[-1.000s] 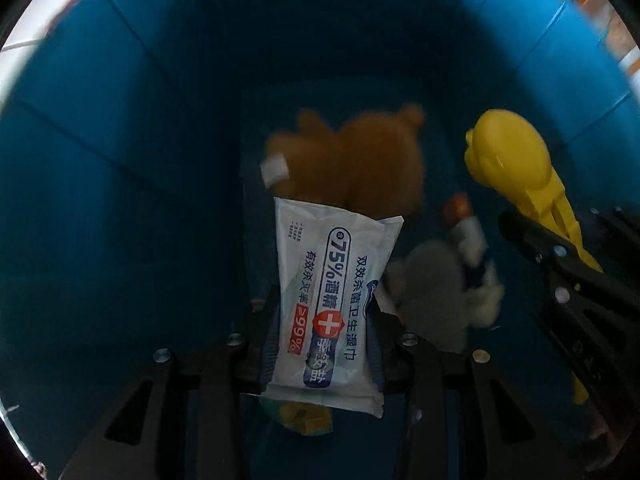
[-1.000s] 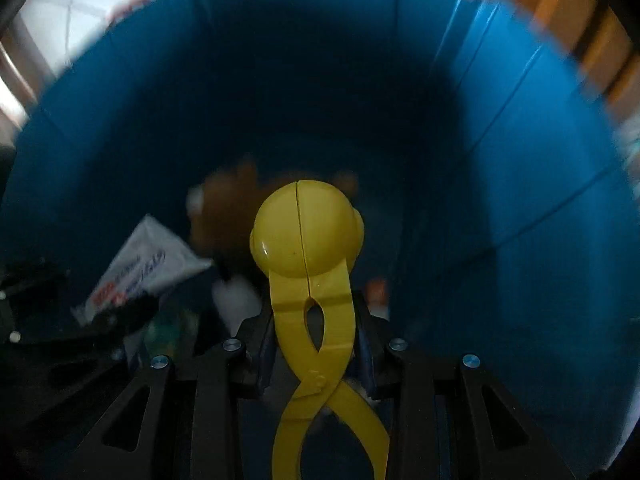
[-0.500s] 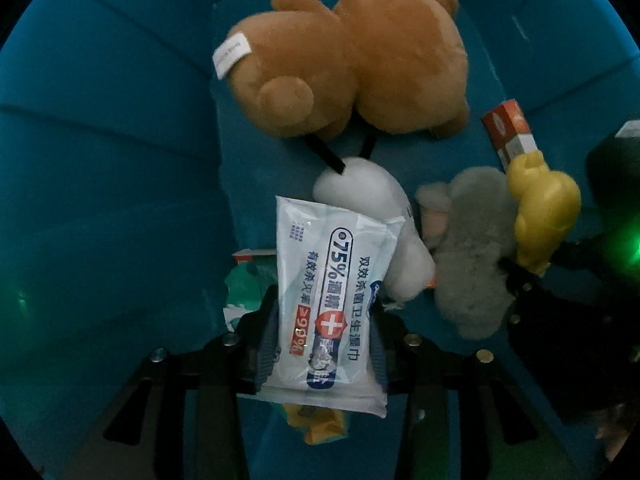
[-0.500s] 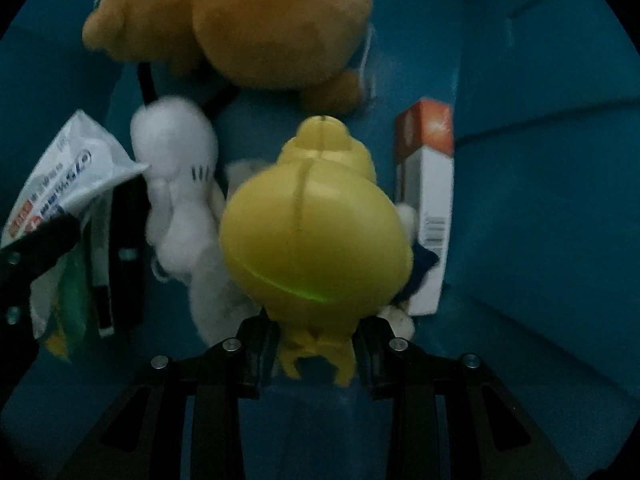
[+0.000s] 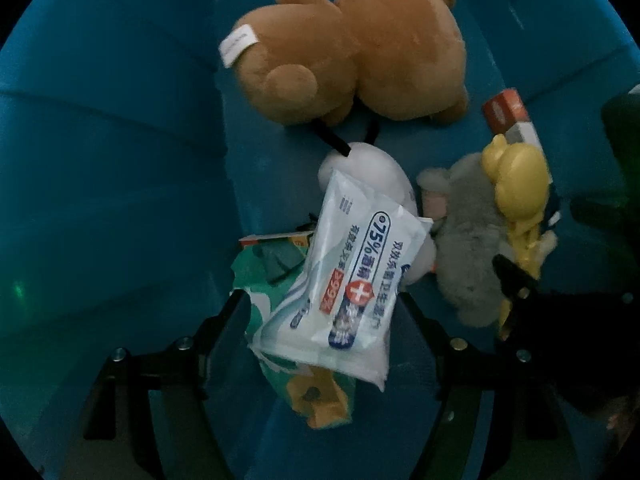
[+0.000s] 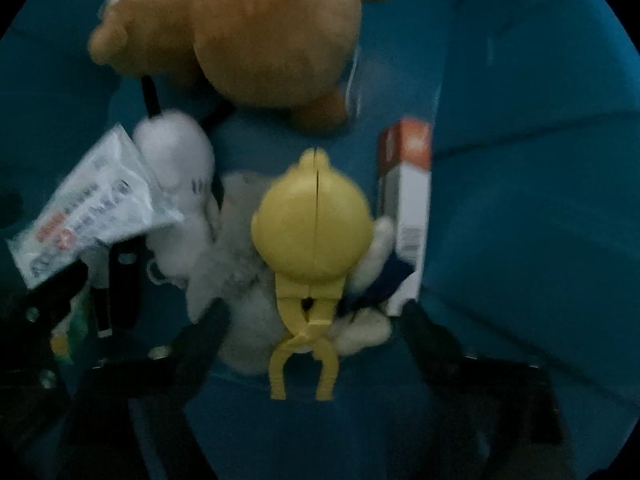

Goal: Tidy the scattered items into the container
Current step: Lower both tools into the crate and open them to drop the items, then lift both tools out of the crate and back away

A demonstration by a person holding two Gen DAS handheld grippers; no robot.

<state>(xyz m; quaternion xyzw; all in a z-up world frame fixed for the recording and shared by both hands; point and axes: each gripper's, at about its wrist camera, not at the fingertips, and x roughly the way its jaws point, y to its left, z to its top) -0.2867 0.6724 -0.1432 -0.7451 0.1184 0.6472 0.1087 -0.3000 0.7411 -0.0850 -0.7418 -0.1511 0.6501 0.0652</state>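
Both grippers reach down inside the blue container [image 5: 120,160]. A white wipes pack [image 5: 344,276] lies tilted between the fingers of my left gripper [image 5: 324,308]. Its jaws are opening and the pads no longer press on the pack. In the right wrist view, yellow ball-shaped tongs [image 6: 316,232] rest on a grey plush toy [image 6: 236,280]. My right gripper [image 6: 312,320] has its jaws opening wide, with gaps on both sides of the tongs. The tongs [image 5: 516,188] and the wipes pack [image 6: 88,208] also show in the opposite views.
A brown teddy bear [image 5: 352,52] lies at the far end of the container floor. A white plush [image 5: 372,172], an orange-and-white box [image 6: 408,208] and a green-and-yellow packet [image 5: 280,280] lie around it. Blue walls [image 6: 520,200] close in on all sides.
Both grippers sank deeper into the container. The left jaws spread and the wipes pack tipped over sideways. The right jaws spread and the yellow tongs dropped onto the grey plush.
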